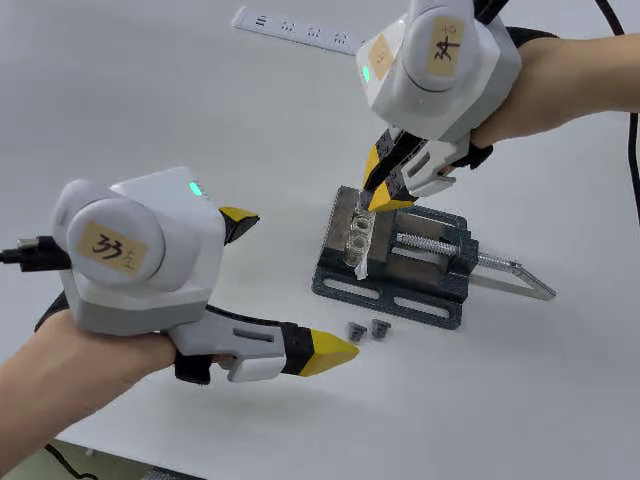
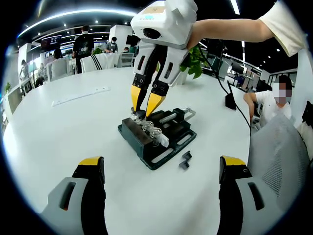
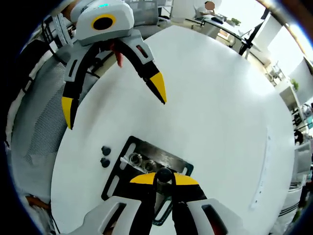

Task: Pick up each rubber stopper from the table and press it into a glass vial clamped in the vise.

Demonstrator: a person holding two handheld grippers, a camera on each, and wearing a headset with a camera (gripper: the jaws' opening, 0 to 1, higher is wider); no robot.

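A dark bench vise (image 1: 400,296) stands mid-table with several clear glass vials (image 1: 358,242) clamped upright in its jaws. My right gripper (image 1: 379,201) comes down from the upper right and is shut on a dark rubber stopper (image 3: 164,176), right over the far end of the vial row (image 3: 140,159). Two grey stoppers (image 1: 368,329) lie on the table just in front of the vise base. My left gripper (image 1: 290,285) hovers open at the lower left, apart from the vise (image 2: 171,143) and the loose stoppers (image 2: 185,159), with nothing between its fingers.
A white power strip (image 1: 300,30) lies at the far edge of the table. The vise's screw handle (image 1: 515,272) sticks out to the right. A black cable (image 2: 239,115) runs over the table's far side, and seated people and chairs are beyond it.
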